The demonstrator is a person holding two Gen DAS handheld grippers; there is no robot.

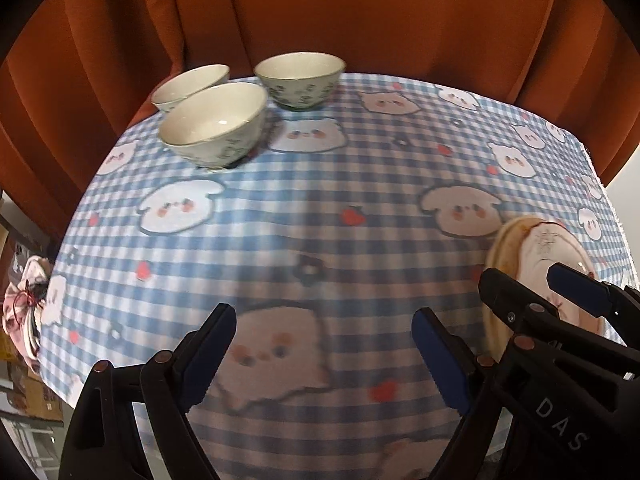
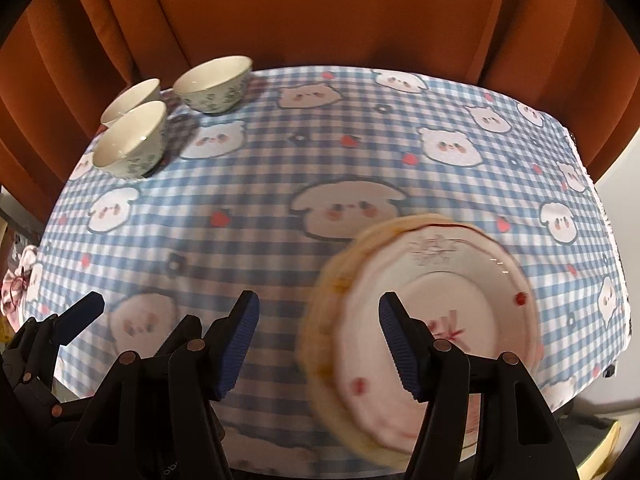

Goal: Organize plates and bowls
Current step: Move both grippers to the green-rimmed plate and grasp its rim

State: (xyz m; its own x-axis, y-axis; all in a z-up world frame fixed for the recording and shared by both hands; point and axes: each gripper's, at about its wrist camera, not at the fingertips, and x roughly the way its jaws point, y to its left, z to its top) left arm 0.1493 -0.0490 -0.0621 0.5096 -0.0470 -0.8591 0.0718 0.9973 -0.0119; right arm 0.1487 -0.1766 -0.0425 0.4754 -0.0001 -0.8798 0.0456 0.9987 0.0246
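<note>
Your right view is showing the whole plates (image 2: 432, 312), blurred; your left view is cutting them off. Left gripper (image 1: 324, 356) and right gripper (image 2: 318, 344) are standing spread, pinching nothing.

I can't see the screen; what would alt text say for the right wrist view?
A stack of plates, pink floral one on top, lies on a blue checked tablecloth just ahead of the open, empty right tool. Three empty bowls cluster at the far left before an orange curtain; the left tool's tip shows at lower left.
</note>
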